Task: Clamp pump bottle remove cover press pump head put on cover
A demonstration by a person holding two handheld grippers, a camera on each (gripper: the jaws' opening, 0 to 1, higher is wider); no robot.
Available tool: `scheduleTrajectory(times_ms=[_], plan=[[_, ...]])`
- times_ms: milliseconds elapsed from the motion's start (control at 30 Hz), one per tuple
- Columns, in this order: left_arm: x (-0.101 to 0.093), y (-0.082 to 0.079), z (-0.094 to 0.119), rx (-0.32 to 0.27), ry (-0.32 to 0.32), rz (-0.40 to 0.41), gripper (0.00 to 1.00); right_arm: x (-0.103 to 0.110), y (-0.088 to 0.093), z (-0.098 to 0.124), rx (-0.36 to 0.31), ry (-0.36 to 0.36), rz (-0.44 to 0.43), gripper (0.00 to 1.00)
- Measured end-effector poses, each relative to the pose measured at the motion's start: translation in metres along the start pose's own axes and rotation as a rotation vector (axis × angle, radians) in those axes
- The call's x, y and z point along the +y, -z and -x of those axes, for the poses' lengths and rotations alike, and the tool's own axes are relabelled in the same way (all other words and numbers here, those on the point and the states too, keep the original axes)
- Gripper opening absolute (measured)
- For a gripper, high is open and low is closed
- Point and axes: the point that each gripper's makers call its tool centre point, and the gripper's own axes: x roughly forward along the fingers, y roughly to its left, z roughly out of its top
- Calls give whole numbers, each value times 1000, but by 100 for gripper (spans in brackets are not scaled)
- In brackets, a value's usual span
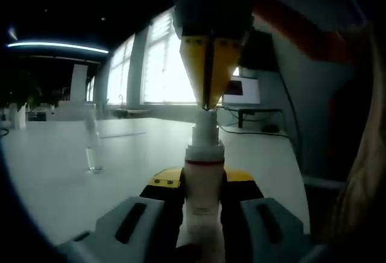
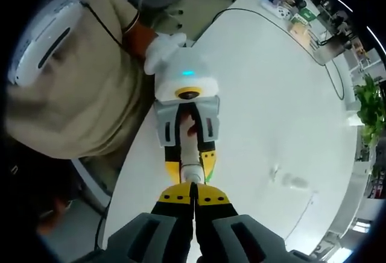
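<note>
On table (image 1: pixel 54 178) | left gripper (image 1: pixel 202 199) clamps pump bottle (image 1: pixel 204 172) | right gripper (image 2: pixel 193 195) pressed together on pump head (image 1: pixel 205 121) | bottle base hidden

Right gripper (image 2: pixel 193 192) jaws pressed together, tips down on the pump head (image 2: pixel 192 174) | left gripper (image 2: pixel 190 154) clamps the pump bottle (image 2: pixel 189 148) | white table (image 2: pixel 271 94) beneath | person's beige sleeve (image 2: pixel 72 94) at left

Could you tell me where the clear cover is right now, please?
In the left gripper view the clear cover stands upright on the white table, left of the pump bottle.
</note>
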Motion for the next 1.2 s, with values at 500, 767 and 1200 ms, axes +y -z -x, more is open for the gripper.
scheduleTrajectory(times_ms=[500,767,1200], plan=[[0,0,0,0,0,0,14,0,0,-3,20,-5,-2,0],[0,0,0,0,0,0,14,0,1,-7,3,-18,-34,0],[1,0,0,0,0,0,14,3,0,-8,23,-21,-28,0]])
